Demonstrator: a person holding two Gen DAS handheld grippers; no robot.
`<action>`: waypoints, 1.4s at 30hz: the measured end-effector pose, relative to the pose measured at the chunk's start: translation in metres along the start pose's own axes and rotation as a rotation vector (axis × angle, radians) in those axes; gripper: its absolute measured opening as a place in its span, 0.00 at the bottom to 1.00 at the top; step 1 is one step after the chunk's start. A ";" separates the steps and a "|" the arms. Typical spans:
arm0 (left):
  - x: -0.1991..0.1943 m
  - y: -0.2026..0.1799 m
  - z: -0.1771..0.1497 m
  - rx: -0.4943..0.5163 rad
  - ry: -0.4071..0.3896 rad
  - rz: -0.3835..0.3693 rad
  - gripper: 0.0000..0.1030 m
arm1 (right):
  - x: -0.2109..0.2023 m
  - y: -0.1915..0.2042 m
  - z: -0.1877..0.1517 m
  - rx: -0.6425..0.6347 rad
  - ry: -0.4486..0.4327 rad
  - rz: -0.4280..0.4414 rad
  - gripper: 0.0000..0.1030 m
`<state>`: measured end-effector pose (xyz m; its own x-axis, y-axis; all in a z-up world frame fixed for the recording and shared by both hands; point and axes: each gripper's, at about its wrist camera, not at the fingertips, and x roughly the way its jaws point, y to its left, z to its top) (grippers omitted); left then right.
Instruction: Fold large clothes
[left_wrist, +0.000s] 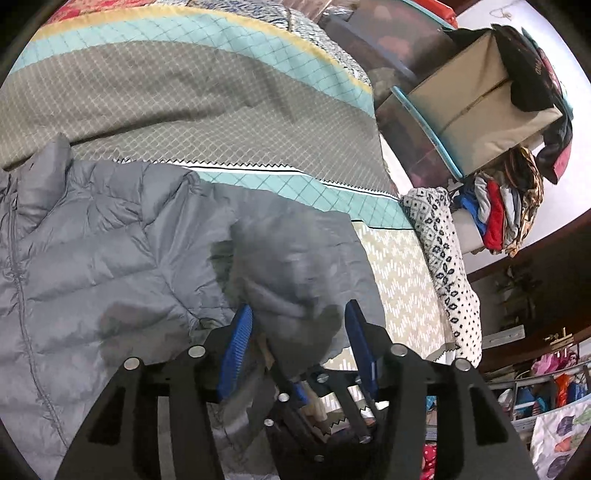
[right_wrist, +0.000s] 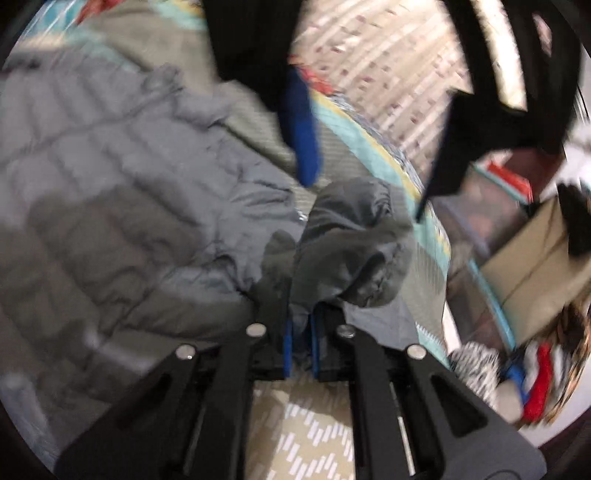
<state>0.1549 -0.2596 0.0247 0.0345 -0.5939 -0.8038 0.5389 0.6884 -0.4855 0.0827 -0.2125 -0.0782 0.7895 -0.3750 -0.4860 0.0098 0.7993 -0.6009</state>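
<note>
A grey quilted puffer jacket (left_wrist: 92, 258) lies spread on the bed, zip side up, collar at the upper left. In the left wrist view its sleeve (left_wrist: 295, 266) is lifted and blurred between the blue pads of my left gripper (left_wrist: 299, 332), whose jaws stand wide apart. In the right wrist view my right gripper (right_wrist: 300, 332) is shut on the sleeve cuff (right_wrist: 351, 243), which bunches above the pads. The jacket body (right_wrist: 110, 177) lies to the left. The left gripper's blue finger (right_wrist: 304, 125) hangs above the cuff.
A patterned quilt (left_wrist: 184, 92) covers the bed. At the right edge hangs a black-and-white patterned cloth (left_wrist: 443, 258). Beyond it stand storage boxes (left_wrist: 480, 107) and a pile of coloured clothes (left_wrist: 506, 214).
</note>
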 end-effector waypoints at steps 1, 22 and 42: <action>-0.002 0.002 0.001 -0.001 -0.005 -0.001 0.77 | 0.000 0.002 0.000 -0.015 -0.003 -0.005 0.07; 0.000 0.070 0.013 -0.021 -0.008 0.160 1.07 | -0.024 -0.014 -0.009 0.053 -0.068 0.047 0.35; -0.142 0.278 -0.042 -0.334 -0.212 0.432 1.07 | 0.067 -0.087 0.040 0.765 0.099 0.608 0.36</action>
<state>0.2649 0.0337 -0.0109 0.3788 -0.2766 -0.8832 0.1453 0.9602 -0.2384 0.1589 -0.2884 -0.0334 0.7367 0.1914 -0.6486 0.0409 0.9447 0.3253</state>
